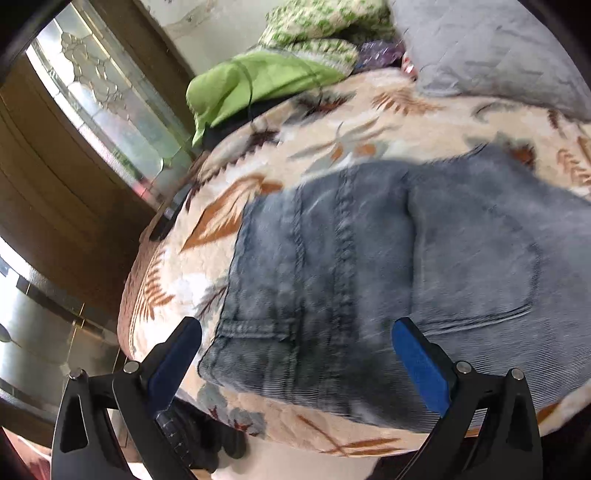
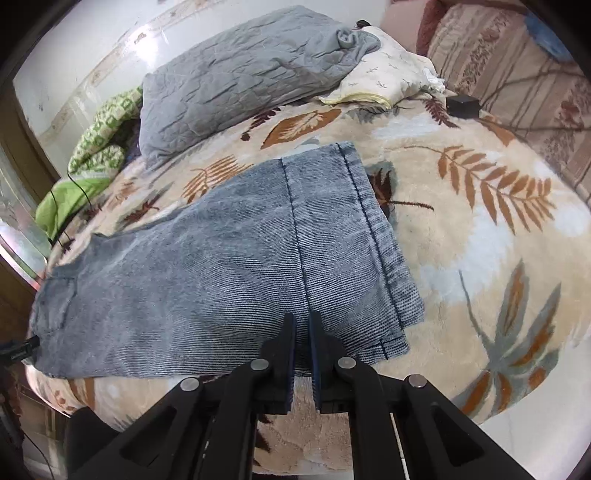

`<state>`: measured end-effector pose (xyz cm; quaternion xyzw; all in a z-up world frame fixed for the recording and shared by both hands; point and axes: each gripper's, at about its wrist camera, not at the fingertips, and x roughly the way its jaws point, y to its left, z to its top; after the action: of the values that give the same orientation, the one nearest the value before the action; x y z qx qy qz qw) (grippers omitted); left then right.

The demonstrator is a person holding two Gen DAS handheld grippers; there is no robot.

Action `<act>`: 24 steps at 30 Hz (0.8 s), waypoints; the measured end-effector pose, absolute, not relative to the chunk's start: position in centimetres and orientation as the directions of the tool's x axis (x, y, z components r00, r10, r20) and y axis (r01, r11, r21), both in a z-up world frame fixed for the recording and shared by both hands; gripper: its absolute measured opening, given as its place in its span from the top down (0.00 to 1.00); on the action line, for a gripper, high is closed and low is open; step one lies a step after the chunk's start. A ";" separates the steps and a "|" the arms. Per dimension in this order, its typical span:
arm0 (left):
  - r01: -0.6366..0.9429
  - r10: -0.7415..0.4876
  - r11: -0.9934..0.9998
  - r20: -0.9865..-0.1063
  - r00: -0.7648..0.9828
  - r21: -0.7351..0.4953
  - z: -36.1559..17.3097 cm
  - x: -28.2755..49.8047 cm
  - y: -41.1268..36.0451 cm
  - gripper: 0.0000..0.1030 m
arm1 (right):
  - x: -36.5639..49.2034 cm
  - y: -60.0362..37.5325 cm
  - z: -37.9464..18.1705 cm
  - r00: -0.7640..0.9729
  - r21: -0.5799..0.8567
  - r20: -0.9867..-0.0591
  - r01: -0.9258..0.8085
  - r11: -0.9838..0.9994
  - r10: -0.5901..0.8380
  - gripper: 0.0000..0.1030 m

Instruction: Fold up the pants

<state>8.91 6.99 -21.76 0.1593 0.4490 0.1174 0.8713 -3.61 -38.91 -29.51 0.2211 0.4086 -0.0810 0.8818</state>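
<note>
- Lying flat on the blanket point(image 2: 480, 236), the pants point(image 2: 229, 266) serve as the landmark — faded blue denim, spread across the leaf-patterned cream cover; both legs appear stacked one on the other, hems at the far right end in the right wrist view
- right gripper point(image 2: 303, 332): at the near edge of the pants, close to the hem end; its fingers point(image 2: 286, 354) are drawn almost together with a fold of denim pinched between the blue pads — gripping the pants
- left gripper point(image 1: 295, 343): at the waist end of the pants, above the back pocket point(image 1: 476, 273) and waistband; its fingers point(image 1: 421, 365) stand wide apart with nothing between them, the denim below; this view is motion-blurred, so whether the tips touch the cloth cannot be told
- grey quilt point(image 2: 240, 74): beyond the pants, at the far side of the blanket; a white pillow point(image 2: 391, 74) lies just beside it, partly under its end
- green cloth point(image 1: 251, 81): beyond the waist end of the pants, at the blanket's edge, with a green-and-white patterned piece point(image 1: 317, 26) above it
- black box point(image 2: 461, 105): well beyond the hem end of the pants, near the pillow
</note>
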 end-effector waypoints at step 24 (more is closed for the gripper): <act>0.168 0.145 0.959 -0.905 0.401 0.228 -26.8 10.4 -4.1 0.00 | -4.1 -38.8 -29.5 0.667 0.334 -0.744 0.317 0.888 0.041 0.91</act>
<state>10.39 -4.10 -26.80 0.1430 0.5473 -0.0067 0.8246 -4.06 -38.85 -29.53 0.2238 0.4004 -0.0780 0.8851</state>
